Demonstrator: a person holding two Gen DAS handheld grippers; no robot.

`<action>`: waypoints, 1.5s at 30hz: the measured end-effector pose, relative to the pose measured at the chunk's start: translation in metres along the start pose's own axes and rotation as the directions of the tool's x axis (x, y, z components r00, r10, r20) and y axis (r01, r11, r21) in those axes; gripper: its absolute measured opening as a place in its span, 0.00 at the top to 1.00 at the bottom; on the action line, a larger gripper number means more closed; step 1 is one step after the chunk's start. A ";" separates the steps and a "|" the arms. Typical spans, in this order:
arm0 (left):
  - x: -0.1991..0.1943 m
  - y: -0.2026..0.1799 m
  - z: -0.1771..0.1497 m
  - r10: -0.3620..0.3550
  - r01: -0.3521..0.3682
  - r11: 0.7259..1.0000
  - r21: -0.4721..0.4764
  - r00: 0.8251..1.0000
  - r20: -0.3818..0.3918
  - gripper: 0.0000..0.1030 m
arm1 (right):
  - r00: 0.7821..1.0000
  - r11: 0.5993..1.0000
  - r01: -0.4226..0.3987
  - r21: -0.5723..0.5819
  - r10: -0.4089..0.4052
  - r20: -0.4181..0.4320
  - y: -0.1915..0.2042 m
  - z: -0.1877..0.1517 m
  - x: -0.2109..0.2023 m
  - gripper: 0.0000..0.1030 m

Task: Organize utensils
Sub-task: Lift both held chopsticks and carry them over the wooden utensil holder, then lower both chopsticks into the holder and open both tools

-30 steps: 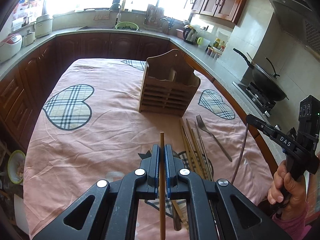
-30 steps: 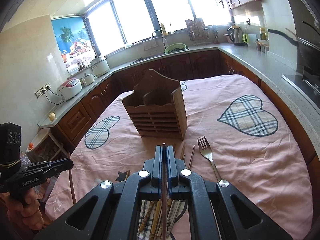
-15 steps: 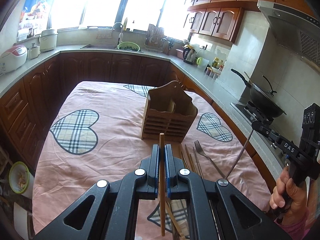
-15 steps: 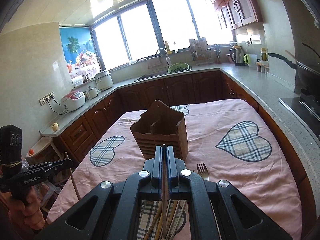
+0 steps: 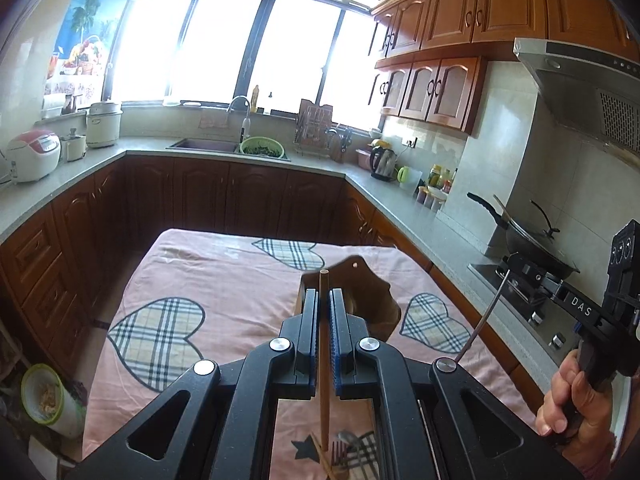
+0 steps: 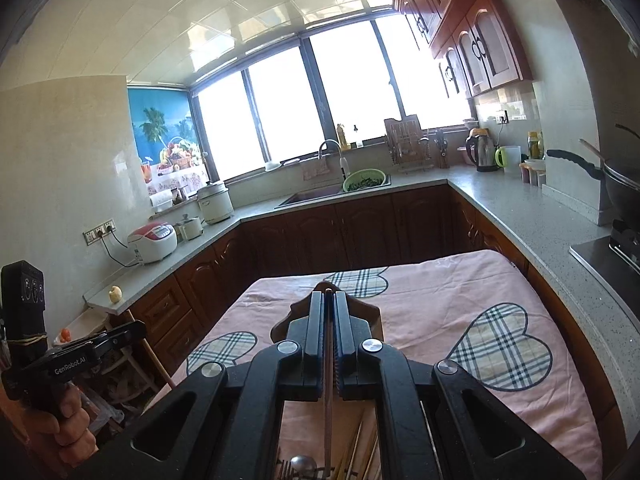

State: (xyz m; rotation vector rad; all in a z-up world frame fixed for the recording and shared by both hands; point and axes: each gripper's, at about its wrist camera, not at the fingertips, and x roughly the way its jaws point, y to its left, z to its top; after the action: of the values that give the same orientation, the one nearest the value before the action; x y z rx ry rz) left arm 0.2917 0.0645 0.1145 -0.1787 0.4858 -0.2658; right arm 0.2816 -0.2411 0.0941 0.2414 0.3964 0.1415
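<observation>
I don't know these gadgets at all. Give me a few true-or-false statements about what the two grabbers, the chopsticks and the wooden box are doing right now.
1. The left gripper is shut on a wooden chopstick. True.
2. The right gripper is open and empty. False: it is shut on a thin reddish chopstick.
3. The wooden holder stands on the pink cloth. True.
4. All the utensils are already in the holder. False: a fork and loose chopsticks lie on the cloth.
5. A green colander sits by the sink. True.
</observation>
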 end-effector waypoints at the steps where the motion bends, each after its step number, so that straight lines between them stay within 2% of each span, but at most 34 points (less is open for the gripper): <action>1: 0.002 0.000 0.005 -0.001 0.001 1.000 -0.002 1.000 0.015 0.97 | 1.000 1.000 -0.003 0.005 0.003 0.014 -0.001 0.006 0.003 0.97; 11: 0.046 -0.003 0.043 0.024 -0.028 0.999 0.023 0.986 0.165 0.97 | 0.990 0.998 0.028 0.059 -0.036 0.135 -0.012 0.055 0.047 0.97; 16: 0.090 0.001 0.042 0.044 -0.044 0.999 -0.001 0.981 0.190 0.97 | 0.989 0.995 0.055 0.078 -0.065 0.134 -0.022 0.061 0.077 0.97; 22: 0.153 0.011 0.026 0.057 -0.047 0.997 -0.062 0.983 0.177 0.97 | 0.988 0.989 0.074 0.128 -0.090 0.128 -0.042 0.045 0.112 0.96; 31: 0.237 0.033 -0.003 0.103 -0.079 0.979 -0.186 0.987 0.126 0.97 | 0.987 0.974 0.073 0.215 -0.101 0.124 -0.063 -0.002 0.150 0.96; 34: 0.251 0.032 -0.012 0.108 -0.084 0.979 -0.187 0.986 0.127 0.97 | 0.986 0.971 0.081 0.224 -0.110 0.122 -0.066 -0.015 0.156 0.96; 38: 0.273 0.025 -0.023 0.109 -0.094 0.981 -0.168 0.991 0.082 0.96 | 0.989 0.971 0.082 0.223 -0.108 0.106 -0.070 -0.026 0.161 0.96; 45: 0.262 0.020 -0.009 0.115 -0.104 0.985 -0.136 0.990 0.075 0.95 | 0.991 0.968 0.093 0.233 -0.112 0.069 -0.077 -0.033 0.167 0.96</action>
State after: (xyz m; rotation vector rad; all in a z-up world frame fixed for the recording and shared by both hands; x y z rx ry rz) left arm 0.5148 0.0056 -0.0120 -0.2892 0.4294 -0.1178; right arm 0.4273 -0.2774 -0.0160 0.4529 0.3427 -0.0169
